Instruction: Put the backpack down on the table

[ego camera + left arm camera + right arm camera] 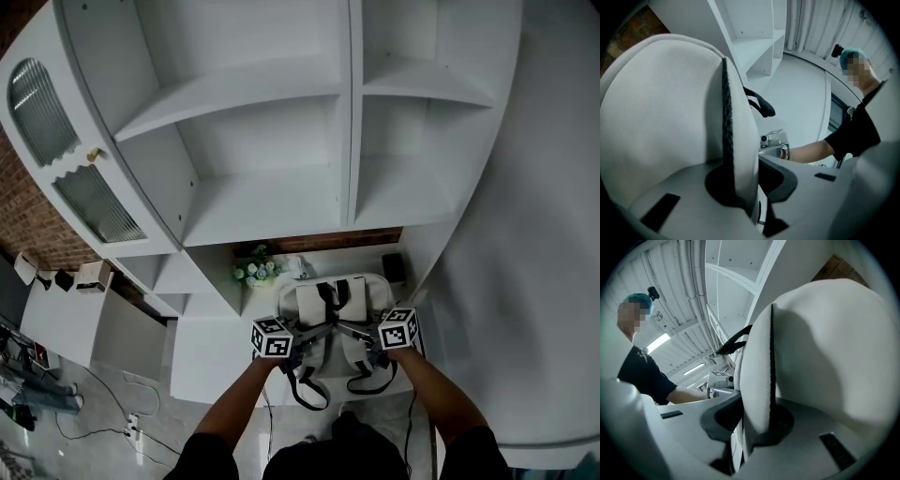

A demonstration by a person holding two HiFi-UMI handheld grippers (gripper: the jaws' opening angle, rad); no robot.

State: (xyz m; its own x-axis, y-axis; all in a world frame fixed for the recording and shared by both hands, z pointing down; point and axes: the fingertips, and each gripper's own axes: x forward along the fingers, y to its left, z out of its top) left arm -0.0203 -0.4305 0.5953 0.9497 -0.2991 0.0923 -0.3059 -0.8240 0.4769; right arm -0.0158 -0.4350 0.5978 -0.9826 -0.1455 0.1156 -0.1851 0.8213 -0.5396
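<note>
Jaws of the left gripper (745, 183) are clamped on a white padded strap (736, 140) with black edging. Those of the right gripper (754, 423) are clamped the same way on the other strap (757, 380). Both grips look deep and square.

The backpack (336, 305) hangs upright between the two grippers. It is over the white table (211, 356), under the shelves (272, 197) and just beside a small plant (253, 270). Whether its base touches the table cannot be told. The black strap loops (309, 392) dangle past the table's near edge.

Assessment: lowering is in hand and release is not yet due.

Recommendations:
- Bring both grippers down together and level, so the bag does not tilt or twist.
- Set the base well back from the near edge but clear of the plant.
- Keep both grips closed until the straps go slack, which would show the table is carrying the weight.
- Expect a soft bag to slump forward, so let it settle before opening either gripper.
</note>
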